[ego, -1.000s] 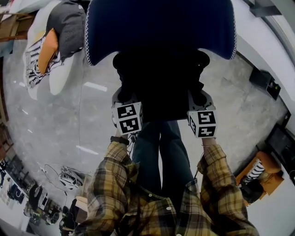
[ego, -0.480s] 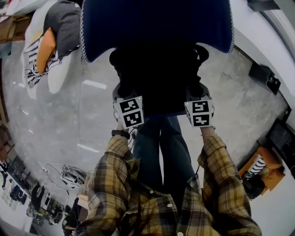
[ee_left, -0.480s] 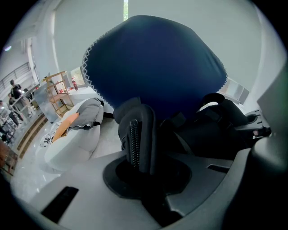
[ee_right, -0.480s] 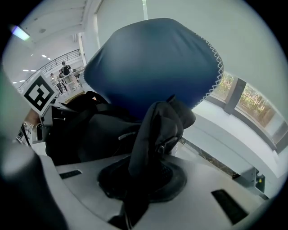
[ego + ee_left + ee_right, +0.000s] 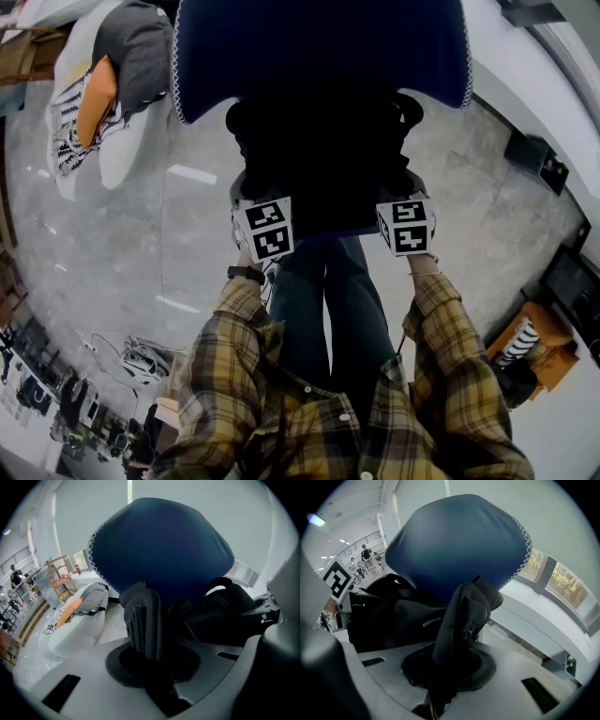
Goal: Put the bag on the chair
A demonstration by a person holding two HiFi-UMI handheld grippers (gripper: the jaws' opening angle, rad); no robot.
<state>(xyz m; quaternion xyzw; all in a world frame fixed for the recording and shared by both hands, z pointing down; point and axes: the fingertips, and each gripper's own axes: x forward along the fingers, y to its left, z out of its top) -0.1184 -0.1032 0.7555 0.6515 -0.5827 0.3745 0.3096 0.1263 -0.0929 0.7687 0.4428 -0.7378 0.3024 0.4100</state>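
In the head view, a blue chair (image 5: 319,47) with white stitching along its edge fills the top. A black bag (image 5: 323,159) hangs against the chair's near edge, stretched between the left gripper (image 5: 251,192) and the right gripper (image 5: 411,187), one at each side of it. From here I cannot tell whether the bag's weight is on the chair. Nearer than the chair are the person's plaid sleeves (image 5: 234,347) and jeans (image 5: 328,300), above a grey polished floor (image 5: 141,244). Left of the chair sits a white lounge seat (image 5: 112,159) carrying a grey cushion (image 5: 136,47) and an orange cushion (image 5: 94,98).

In the left gripper view, a thick black fold of the bag with a zip (image 5: 137,630) running up it stands straight out of the jaws. The jaws have just been easing apart a little, yet the fold sits clamped between them. The chair looms right behind it, and the bag's dark bulk spreads to the right. A wooden shelf (image 5: 58,573) stands well to the chair's left.

In the right gripper view, the jaws are closed on a bunched black flap of the bag that rises in front of the chair. The bag's body lies to the left of the flap, and windows (image 5: 562,583) show to the chair's right.
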